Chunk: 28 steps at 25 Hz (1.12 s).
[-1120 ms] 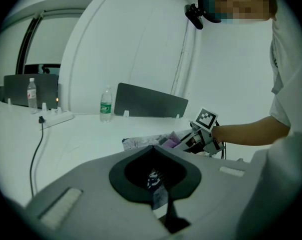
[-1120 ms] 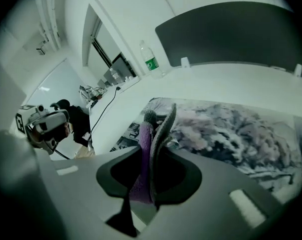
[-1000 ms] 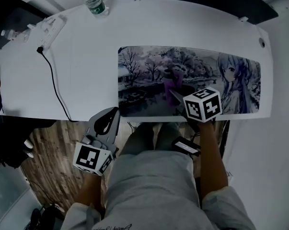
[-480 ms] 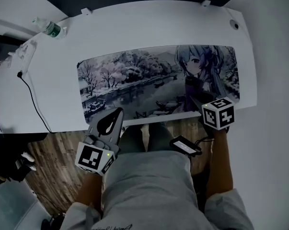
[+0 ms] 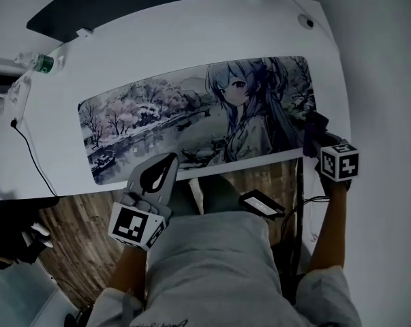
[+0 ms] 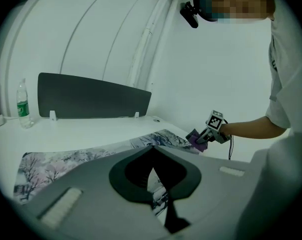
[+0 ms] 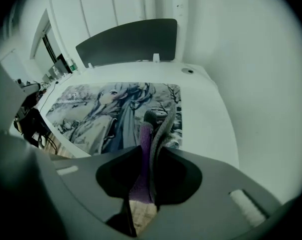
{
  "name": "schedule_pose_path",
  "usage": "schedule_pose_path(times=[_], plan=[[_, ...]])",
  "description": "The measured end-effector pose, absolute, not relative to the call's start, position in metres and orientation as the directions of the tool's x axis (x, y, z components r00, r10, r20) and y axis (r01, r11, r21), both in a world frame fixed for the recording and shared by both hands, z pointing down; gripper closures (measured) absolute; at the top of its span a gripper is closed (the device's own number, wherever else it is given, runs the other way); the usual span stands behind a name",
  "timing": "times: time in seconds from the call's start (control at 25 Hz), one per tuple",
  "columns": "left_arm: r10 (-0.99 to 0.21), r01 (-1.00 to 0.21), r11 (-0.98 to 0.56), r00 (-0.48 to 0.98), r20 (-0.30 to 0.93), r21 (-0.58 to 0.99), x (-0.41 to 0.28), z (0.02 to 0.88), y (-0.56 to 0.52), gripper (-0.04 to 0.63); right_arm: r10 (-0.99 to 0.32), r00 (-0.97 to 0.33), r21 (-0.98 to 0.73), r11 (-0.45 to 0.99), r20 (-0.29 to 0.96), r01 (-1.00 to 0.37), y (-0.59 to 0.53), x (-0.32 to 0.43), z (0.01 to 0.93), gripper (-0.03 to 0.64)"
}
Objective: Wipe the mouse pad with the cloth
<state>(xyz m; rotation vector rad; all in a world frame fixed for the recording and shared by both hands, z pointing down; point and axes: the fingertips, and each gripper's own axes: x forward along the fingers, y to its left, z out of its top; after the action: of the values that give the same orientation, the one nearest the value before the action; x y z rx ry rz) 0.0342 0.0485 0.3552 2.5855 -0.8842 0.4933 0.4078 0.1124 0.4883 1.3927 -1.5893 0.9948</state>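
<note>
A long mouse pad point(image 5: 157, 114) printed with a snowy landscape and an anime figure lies across the white desk point(image 5: 191, 39). My right gripper point(image 5: 321, 144) is at the pad's right end near the front edge, shut on a purple and grey cloth point(image 5: 313, 129). In the right gripper view the cloth point(image 7: 149, 134) stands pinched between the jaws over the pad point(image 7: 100, 109). My left gripper point(image 5: 166, 159) is shut and holds nothing; it sits at the desk's front edge, by the pad's front edge. The left gripper view shows the pad point(image 6: 65, 159) and, far off, the right gripper with the cloth point(image 6: 196, 138).
A water bottle point(image 5: 41, 63) stands at the desk's far left, beside a black cable point(image 5: 28, 155). A dark partition panel point(image 5: 123, 5) runs along the back edge. A cable hole point(image 5: 305, 21) sits at the back right corner. A dark flat device point(image 5: 261, 204) rests on the person's lap.
My right gripper has carried the cloth rightward along the pad, from its middle to its right end. The left gripper has stayed by the front edge.
</note>
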Motion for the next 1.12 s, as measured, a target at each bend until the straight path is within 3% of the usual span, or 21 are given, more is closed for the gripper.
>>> schedule_pose_path(times=[0.4,0.76,1.12], plan=[[-0.531,-0.676,-0.709,0.699,0.479,0.201,0.055,0.358,0.061,0.577,-0.313,-0.042,-0.01,0.103,0.949,-0.995,0.119,0.457,0.524,0.523],[-0.523,-0.678,-0.703,0.697,0.49,0.214,0.042,0.364,0.065,0.577,-0.276,-0.052,-0.025,0.101,0.96,-0.995,0.117,0.436,0.529,0.525],[-0.524,-0.689,-0.691,0.687,0.504,0.221,-0.027,0.369,0.061,0.577,-0.259,-0.03,-0.005,0.097,0.965,-0.995,0.113,0.378,0.527,0.525]])
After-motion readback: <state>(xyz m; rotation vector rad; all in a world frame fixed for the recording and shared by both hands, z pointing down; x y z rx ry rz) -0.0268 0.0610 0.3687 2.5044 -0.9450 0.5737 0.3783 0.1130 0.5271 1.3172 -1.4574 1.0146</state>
